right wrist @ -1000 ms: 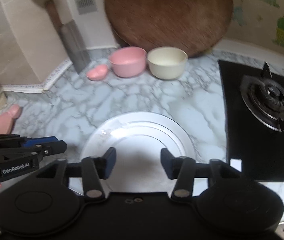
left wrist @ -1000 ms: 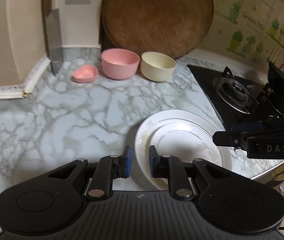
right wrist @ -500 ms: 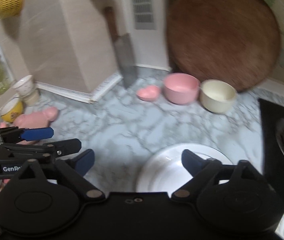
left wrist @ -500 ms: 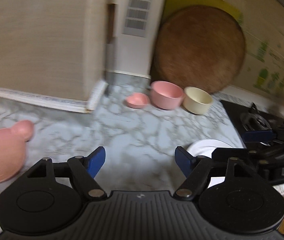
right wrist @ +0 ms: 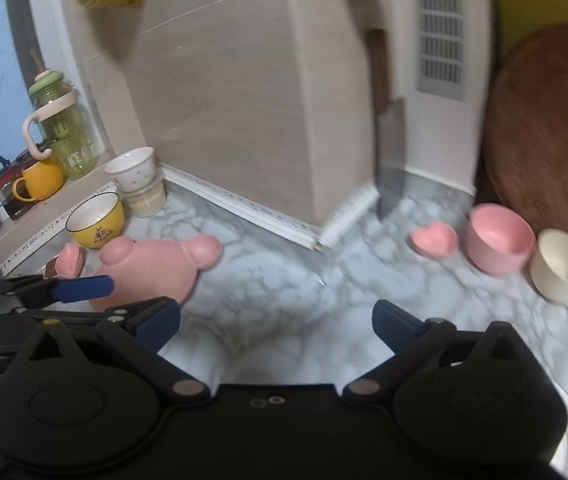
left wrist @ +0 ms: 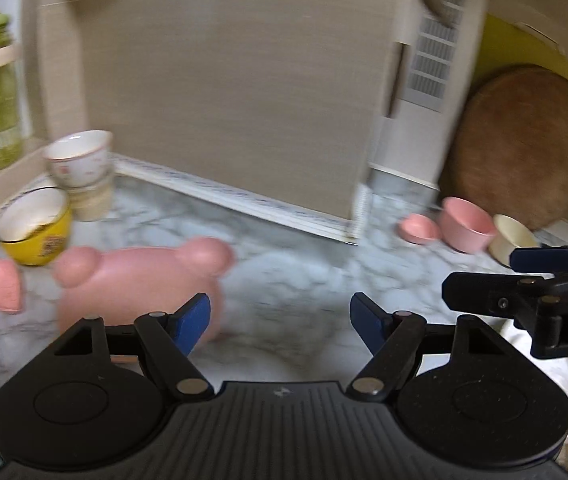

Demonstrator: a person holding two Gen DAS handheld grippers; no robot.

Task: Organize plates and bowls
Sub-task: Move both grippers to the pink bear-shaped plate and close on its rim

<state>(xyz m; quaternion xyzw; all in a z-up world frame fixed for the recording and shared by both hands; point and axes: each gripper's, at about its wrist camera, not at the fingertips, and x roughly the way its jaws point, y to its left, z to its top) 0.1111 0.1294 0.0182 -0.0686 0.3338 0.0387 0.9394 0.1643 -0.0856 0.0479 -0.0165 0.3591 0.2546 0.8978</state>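
Both tongs, left (left wrist: 277,322) and right (right wrist: 276,322), spread empty above the marble tabletop (right wrist: 284,280); the bear-eared pink plate (left wrist: 140,280) at lower left wants a square rim approach.

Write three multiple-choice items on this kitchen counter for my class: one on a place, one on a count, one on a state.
1. What does the yellow bowl stand next to?
A. the gas burner
B. the pink bear-shaped plate
C. the cream bowl

2. How many pink dishes stand beside the cream bowl?
A. two
B. none
C. five

3. How do the jaws of the right hand-held gripper stand?
A. shut on a bowl
B. shut on a plate
C. wide apart, empty

Answers:
1 B, the bear plate lies just right of it.
2 A, a round pink bowl and a small heart-shaped dish.
3 C, only marble counter shows between them.
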